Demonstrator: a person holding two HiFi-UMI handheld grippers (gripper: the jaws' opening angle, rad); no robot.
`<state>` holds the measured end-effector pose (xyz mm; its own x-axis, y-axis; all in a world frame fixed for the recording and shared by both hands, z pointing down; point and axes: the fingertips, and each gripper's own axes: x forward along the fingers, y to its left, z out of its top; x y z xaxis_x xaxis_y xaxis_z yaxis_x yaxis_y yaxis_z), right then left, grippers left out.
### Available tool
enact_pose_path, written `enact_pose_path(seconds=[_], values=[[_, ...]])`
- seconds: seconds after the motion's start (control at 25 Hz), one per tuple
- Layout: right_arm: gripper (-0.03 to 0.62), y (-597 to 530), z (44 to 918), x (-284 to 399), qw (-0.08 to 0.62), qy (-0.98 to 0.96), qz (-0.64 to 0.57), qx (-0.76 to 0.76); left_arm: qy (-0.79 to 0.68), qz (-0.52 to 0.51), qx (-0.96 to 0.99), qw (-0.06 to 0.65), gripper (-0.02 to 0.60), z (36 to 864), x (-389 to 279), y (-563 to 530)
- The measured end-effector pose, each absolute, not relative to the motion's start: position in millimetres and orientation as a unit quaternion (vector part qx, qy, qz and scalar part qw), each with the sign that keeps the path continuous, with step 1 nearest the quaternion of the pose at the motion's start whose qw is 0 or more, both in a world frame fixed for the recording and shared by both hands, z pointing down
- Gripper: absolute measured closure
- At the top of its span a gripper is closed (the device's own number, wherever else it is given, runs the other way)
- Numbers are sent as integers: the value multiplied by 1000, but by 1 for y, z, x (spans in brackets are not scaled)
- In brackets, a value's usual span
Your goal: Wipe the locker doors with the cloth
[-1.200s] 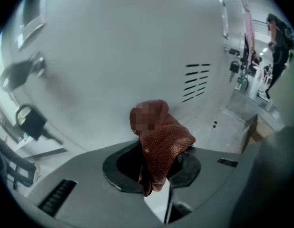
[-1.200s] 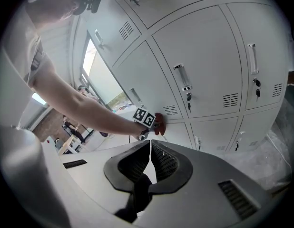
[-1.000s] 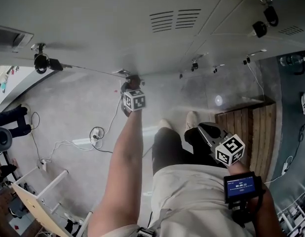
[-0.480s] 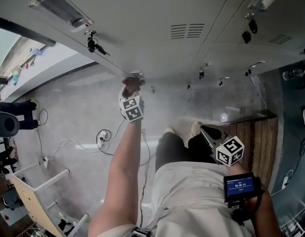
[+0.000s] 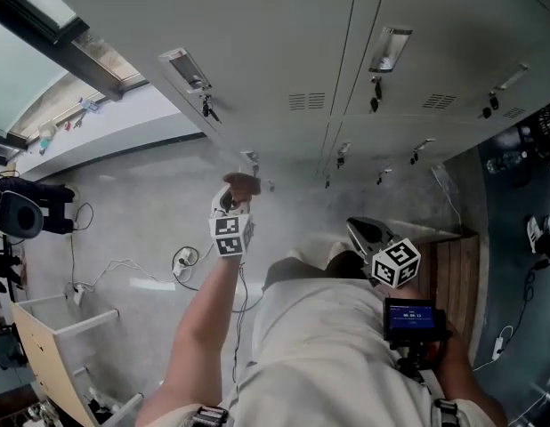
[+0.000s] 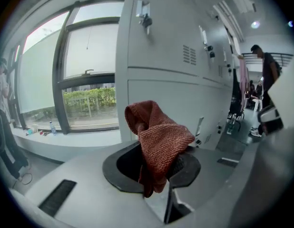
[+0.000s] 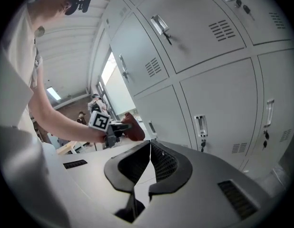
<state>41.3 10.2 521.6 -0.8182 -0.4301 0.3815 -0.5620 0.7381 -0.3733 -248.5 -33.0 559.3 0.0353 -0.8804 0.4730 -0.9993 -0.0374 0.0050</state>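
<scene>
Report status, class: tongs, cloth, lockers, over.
Left tongs shut on red cloth, near locker doors, contact unclear. Right tongs shut, empty, held low. No obstruction seen.

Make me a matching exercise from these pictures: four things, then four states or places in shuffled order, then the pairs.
Things:
1. cloth
2. right gripper
3. locker doors
4. window

States or places:
A. shut, empty
B. grey, closed
C. greenery outside it
D. red, clamped in the left gripper

Pairs: 1-D, 2-A, 3-B, 4-C.
</scene>
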Motion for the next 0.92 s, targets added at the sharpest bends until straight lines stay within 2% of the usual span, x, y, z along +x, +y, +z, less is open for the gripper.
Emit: enact_pose_path(seconds=[0.2,0.4,0.92], values=[[576,-21,459,37,90,-933,218,273,-640,147,736,164,506,498,-196,-6],[576,-39,418,29,62,-941,198,267,-651,109,730,174,506,459,-184,19],[576,-26,398,41,54,-943,210,253,-650,93,733,176,506,421,-158,37]])
